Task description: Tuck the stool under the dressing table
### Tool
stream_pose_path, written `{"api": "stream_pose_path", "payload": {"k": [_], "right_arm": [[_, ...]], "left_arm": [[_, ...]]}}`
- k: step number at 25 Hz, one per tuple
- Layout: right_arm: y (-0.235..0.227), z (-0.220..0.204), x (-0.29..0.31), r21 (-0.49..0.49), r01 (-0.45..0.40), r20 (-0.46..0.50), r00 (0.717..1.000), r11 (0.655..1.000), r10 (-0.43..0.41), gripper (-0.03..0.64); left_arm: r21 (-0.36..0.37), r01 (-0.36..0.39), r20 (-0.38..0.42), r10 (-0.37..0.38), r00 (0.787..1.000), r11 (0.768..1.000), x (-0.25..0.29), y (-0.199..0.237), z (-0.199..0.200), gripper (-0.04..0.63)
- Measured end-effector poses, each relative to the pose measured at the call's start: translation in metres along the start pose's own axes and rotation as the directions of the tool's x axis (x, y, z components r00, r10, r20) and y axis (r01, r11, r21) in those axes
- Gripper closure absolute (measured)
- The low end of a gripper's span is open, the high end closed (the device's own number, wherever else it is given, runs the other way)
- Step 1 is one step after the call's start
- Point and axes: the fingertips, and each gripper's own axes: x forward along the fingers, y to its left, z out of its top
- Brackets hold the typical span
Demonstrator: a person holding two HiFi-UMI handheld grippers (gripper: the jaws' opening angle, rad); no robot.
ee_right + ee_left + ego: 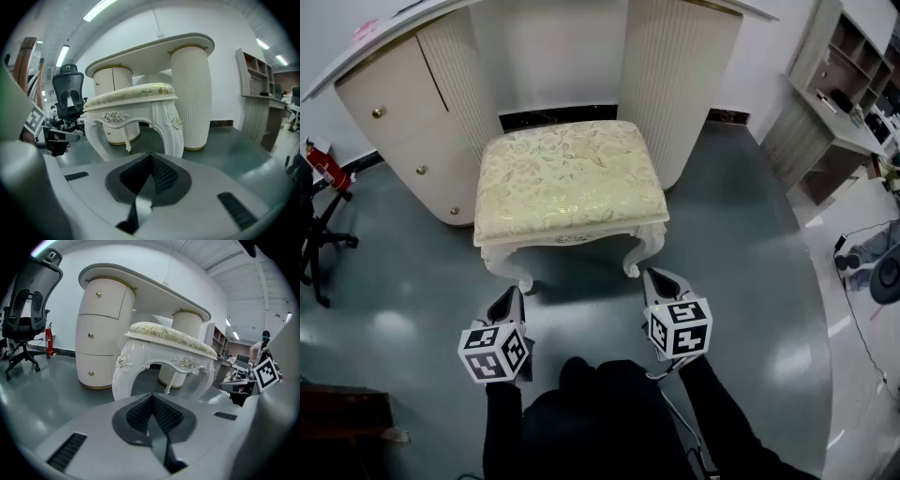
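Stool [570,180] stands on the floor before the dressing table [394,98], its rear at the kneehole. Left gripper [510,298] and right gripper [662,281] hover near its front legs, jaws clenched and empty.

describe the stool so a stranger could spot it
Find the big cream dressing table against the wall. The stool stands before its middle gap. Unlike the black office chair at left, it has a floral cushion and carved white legs.
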Motion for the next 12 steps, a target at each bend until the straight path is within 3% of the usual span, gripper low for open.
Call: {"api": "stream_pose_path", "payload": {"k": [12], "right_arm": [[-0.0028, 0.0029, 0.0055, -0.034, 0.016, -0.003, 1.000, 0.999, -0.016, 0.612]], "left_arm": [[-0.018, -0.014, 0.018, 0.015, 1.000, 1.000, 0.0037, 0.0079, -0.0018, 0.588]]}}
